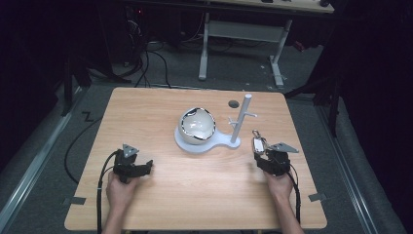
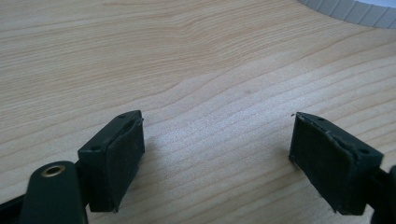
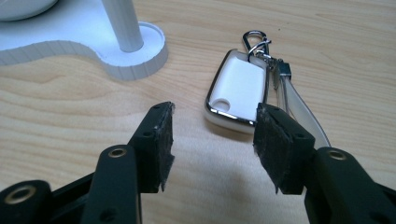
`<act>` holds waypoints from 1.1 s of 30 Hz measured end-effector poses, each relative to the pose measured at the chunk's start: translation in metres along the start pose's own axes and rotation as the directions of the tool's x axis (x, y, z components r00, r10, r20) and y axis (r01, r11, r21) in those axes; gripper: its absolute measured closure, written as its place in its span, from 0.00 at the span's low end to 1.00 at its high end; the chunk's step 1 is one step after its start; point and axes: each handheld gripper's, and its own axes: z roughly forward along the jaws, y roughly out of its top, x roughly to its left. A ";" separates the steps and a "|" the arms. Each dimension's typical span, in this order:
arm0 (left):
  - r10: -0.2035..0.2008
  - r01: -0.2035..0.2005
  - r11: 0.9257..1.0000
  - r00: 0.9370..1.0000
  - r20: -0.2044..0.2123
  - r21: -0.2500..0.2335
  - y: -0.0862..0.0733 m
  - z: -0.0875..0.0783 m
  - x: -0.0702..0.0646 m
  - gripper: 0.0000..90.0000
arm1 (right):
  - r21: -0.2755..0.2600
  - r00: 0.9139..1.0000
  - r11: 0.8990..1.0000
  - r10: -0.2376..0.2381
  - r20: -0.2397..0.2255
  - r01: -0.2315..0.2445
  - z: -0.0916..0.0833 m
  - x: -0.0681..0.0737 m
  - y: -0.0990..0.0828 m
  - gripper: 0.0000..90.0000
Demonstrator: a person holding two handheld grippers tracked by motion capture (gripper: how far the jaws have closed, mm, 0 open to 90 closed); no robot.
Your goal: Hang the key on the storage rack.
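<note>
Right gripper [image 3: 212, 144] has its fingers [image 3: 156, 144] parted with nothing between them, and the white key fob [image 3: 238, 88] lies flat on the desk [image 3: 70, 116] just ahead, beside the stand [image 3: 126, 44]. I'd square up and pinch across the fob's body, not its strap. Left gripper [image 2: 217, 163] rests wide open, empty.

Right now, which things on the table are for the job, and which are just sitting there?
For the job:
- white key fob with its clip and strap, lying on the table
- right gripper, jaws open just short of the fob
- white stand with pegs, probably

Just sitting there:
- white bowl on the stand's base
- left gripper, open, nothing between its jaws
</note>
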 end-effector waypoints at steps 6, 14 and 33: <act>0.000 0.000 1.000 1.000 0.000 -0.001 0.000 0.000 0.000 0.20 | 0.010 1.000 1.000 0.015 0.021 -0.015 0.012 -0.002 0.010 0.50; 0.000 0.000 1.000 1.000 0.000 0.000 0.000 0.000 0.000 0.20 | 0.034 0.999 0.999 0.024 0.049 -0.026 0.031 -0.001 0.022 0.48; 0.000 0.000 1.000 1.000 0.001 0.000 0.000 0.000 0.000 0.20 | 0.076 0.994 0.994 0.066 0.090 -0.073 0.056 -0.007 0.023 0.52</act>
